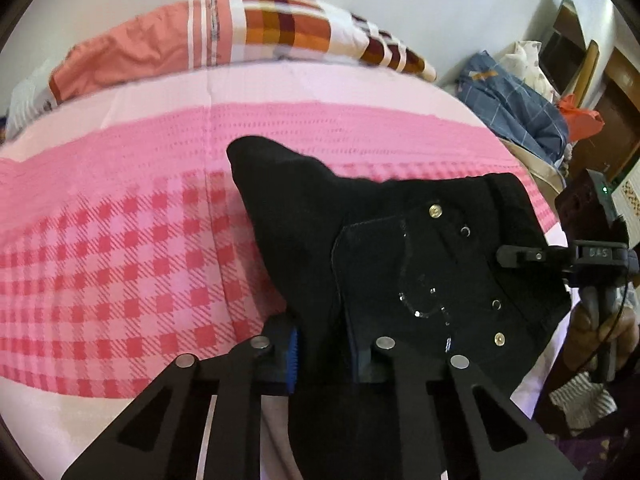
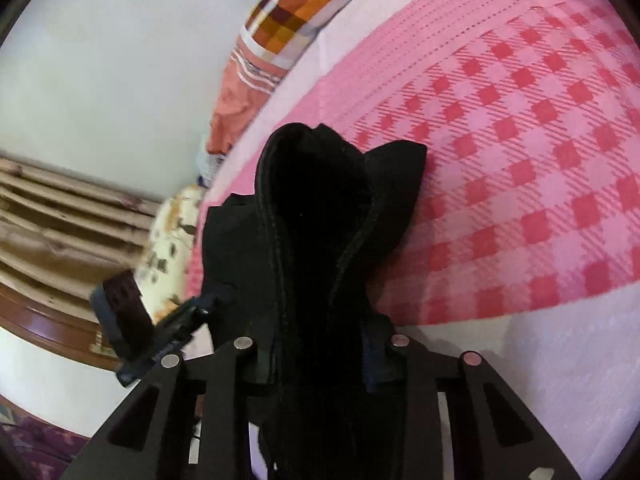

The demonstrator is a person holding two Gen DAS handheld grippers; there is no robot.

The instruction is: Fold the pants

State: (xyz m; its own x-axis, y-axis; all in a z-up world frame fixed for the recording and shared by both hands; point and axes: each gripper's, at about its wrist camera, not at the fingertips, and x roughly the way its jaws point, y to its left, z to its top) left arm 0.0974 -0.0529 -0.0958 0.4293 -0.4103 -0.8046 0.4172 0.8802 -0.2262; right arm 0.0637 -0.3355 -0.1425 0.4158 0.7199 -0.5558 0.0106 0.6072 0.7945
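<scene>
Bed: the pink checked bedspread (image 1: 120, 264) fills the left and middle of the left wrist view; nothing there looks likely to snag, but it is soft, so a fold laid on it may rumple.
Pillows: a striped and checked stack (image 1: 240, 32) lies along the upper edge, well apart from the work.
Pants: the black pants (image 1: 400, 248) hang bunched above the bed, lower centre in both views, waistband studs showing on the right. The cloth sags between the two grips; lowered like this, I judge it would land in a heap rather than flat.
Left gripper (image 1: 324, 360): fingers pinching black cloth at the bottom centre. Thick folds sit in the bite, so some could slip out.
Right gripper (image 2: 320, 356): fingers pinching a doubled seam edge, bottom centre. A tug sideways might pull it loose.
</scene>
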